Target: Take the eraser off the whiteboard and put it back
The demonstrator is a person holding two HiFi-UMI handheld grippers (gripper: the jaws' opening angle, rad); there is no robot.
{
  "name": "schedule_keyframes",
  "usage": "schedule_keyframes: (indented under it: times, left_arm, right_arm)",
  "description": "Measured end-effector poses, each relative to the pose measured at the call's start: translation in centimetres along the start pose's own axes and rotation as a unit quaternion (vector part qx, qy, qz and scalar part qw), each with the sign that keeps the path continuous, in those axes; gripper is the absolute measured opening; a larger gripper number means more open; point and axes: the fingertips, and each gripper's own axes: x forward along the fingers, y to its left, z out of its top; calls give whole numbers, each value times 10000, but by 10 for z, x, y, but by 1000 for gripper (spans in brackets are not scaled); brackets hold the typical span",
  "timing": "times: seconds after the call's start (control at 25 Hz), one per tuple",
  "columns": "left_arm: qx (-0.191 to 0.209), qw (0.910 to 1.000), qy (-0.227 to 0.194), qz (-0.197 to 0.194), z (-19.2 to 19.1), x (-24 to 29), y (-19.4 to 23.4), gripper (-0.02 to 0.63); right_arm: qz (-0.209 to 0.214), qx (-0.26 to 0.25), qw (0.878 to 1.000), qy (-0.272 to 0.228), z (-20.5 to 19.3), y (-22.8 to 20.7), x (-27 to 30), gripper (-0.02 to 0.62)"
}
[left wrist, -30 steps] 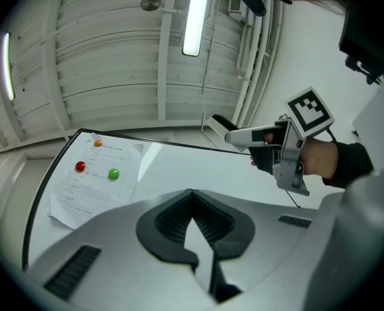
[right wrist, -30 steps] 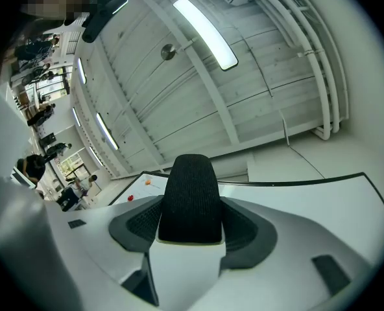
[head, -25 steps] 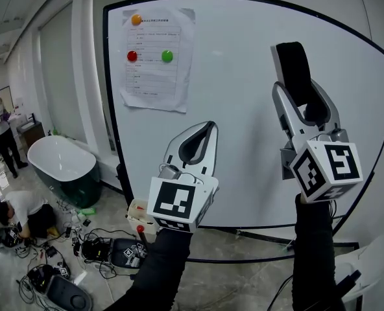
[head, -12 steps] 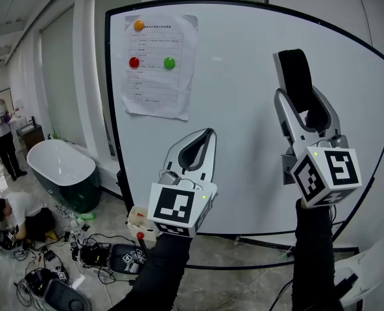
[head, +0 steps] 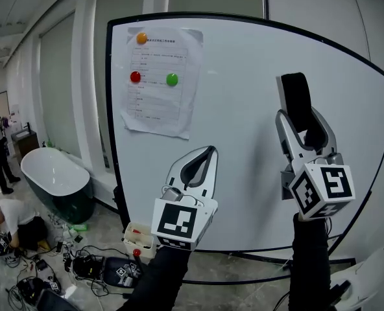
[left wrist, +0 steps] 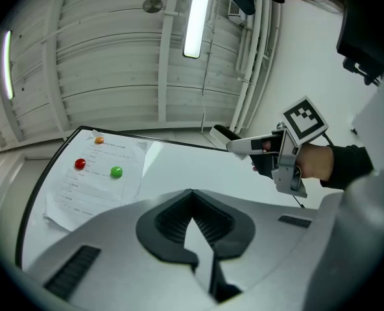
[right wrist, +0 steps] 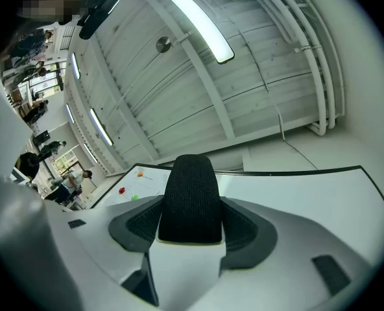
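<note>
A white paper sheet [head: 159, 76], pinned by an orange round magnet [head: 141, 38], a red round magnet [head: 135, 76] and a green round magnet [head: 172, 79], hangs on the large white whiteboard [head: 244, 70], above and left of the left hand-held gripper [head: 208, 153]. That hand-held gripper points up at the board, its jaws closed together on nothing. To its right and higher, the right hand-held gripper [head: 300, 118] has its jaws spread wide and clamped on the black fabric-covered eraser [head: 297, 96]. The eraser sticks out past the jaw tips in front of the board; contact with the board cannot be told.
</note>
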Motion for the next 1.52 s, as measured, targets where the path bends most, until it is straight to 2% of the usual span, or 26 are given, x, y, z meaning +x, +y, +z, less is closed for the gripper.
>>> schedule_keyframes:
  times: [0.44, 0.72, 0.84, 1.04, 1.2, 1.52]
  left_arm:
    - [-159, 9997, -38, -204, -24, 17, 13, 6]
    - [-540, 9981, -80, -288, -43, 25, 23, 6]
    - [-583, 9978, -78, -316, -50, 25, 28, 6]
    - [-631, 9970, -50, -449, -65, 25, 30, 6]
    - [-837, 9952, -80, -491, -71, 24, 30, 6]
    - [-933, 9929, 36, -734, -84, 28, 10, 6]
  right_arm:
    - [-334, -162, 9992, 154, -23, -13, 9, 272]
    - [-474, -321, 9979, 305, -41, -7, 12, 272]
    - [-521, -367, 9973, 355, -47, -2, 11, 272]
    - [-713, -396, 9957, 427, -58, -1, 2, 272]
    - [-832, -462, 9940, 540, -69, 0, -9, 272]
    - [-1109, -550, 9896, 736, -80, -21, -40, 272]
